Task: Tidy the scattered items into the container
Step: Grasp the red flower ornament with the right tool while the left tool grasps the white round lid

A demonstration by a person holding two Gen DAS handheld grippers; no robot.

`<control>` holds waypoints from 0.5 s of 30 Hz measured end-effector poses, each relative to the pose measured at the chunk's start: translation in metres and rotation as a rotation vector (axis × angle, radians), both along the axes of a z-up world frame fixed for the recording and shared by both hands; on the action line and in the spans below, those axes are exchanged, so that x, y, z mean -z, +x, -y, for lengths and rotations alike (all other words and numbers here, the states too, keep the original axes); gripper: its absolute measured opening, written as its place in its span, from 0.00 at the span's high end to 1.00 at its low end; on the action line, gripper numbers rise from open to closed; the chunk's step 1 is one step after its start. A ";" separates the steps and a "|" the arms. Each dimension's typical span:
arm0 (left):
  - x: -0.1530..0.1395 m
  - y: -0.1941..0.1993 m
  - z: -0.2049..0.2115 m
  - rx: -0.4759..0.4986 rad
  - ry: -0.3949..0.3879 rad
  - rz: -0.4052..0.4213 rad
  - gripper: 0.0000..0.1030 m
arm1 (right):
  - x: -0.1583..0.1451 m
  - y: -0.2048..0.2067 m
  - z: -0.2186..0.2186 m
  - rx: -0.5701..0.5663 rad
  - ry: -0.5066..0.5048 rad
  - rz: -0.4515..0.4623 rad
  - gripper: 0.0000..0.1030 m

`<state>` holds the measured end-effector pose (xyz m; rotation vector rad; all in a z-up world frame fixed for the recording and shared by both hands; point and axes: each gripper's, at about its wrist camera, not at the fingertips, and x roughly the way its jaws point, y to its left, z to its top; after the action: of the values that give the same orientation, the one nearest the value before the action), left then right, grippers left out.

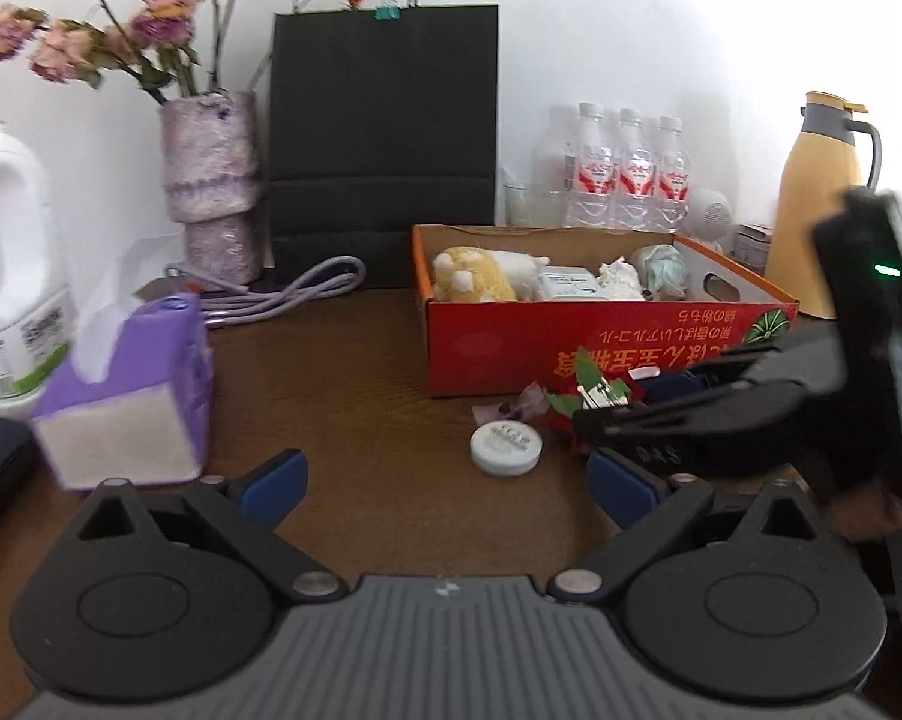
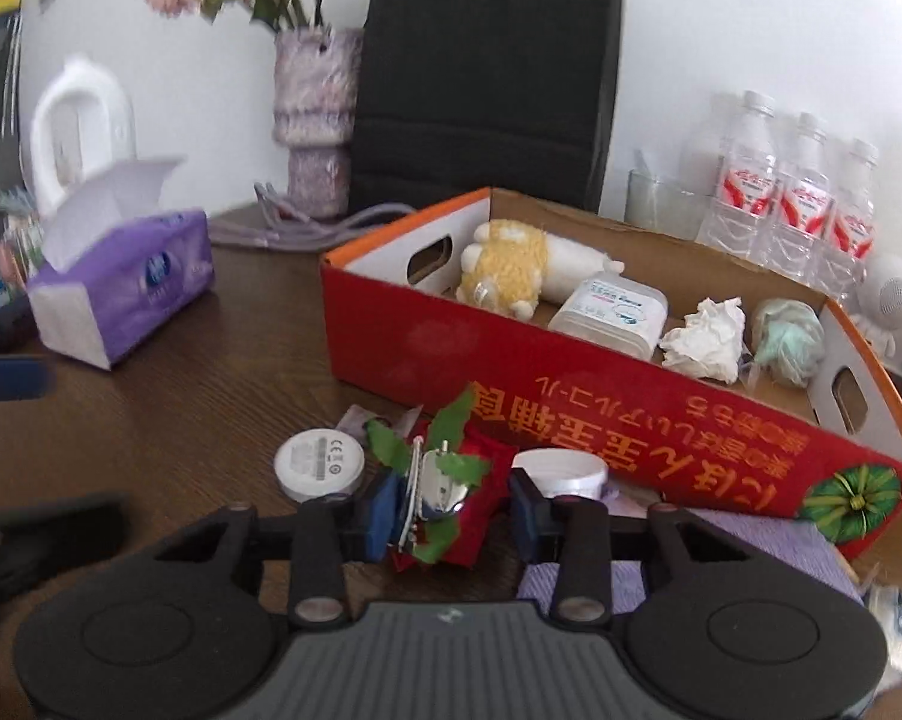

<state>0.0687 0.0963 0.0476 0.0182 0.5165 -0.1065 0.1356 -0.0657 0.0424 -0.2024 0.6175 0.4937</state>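
Observation:
A red cardboard box stands on the brown table and holds a yellow plush toy, a white case, crumpled tissue and a green bundle. In front of it lie a white round disc and a white lid. My right gripper has its blue pads on both sides of a red and green hair clip. My left gripper is open and empty above the table, near the disc.
A purple tissue box sits at the left. A vase of dried roses, a black paper bag, water bottles and a yellow jug line the back wall. A purple cloth lies by the box.

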 end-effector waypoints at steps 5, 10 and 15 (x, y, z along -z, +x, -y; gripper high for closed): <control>0.015 0.050 0.013 0.072 -0.030 -0.092 0.22 | -0.024 -0.034 0.044 0.061 0.091 0.024 0.67; 0.034 0.081 0.031 0.095 0.040 -0.154 0.53 | -0.039 -0.076 0.095 0.135 0.197 0.060 0.66; 0.033 0.075 0.030 0.063 0.014 -0.163 0.61 | -0.045 -0.098 0.119 0.192 0.197 0.079 0.66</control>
<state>0.1436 0.0666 0.0146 0.0394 0.6801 -0.1667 0.0380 -0.1848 0.0871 0.0245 0.5017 0.3569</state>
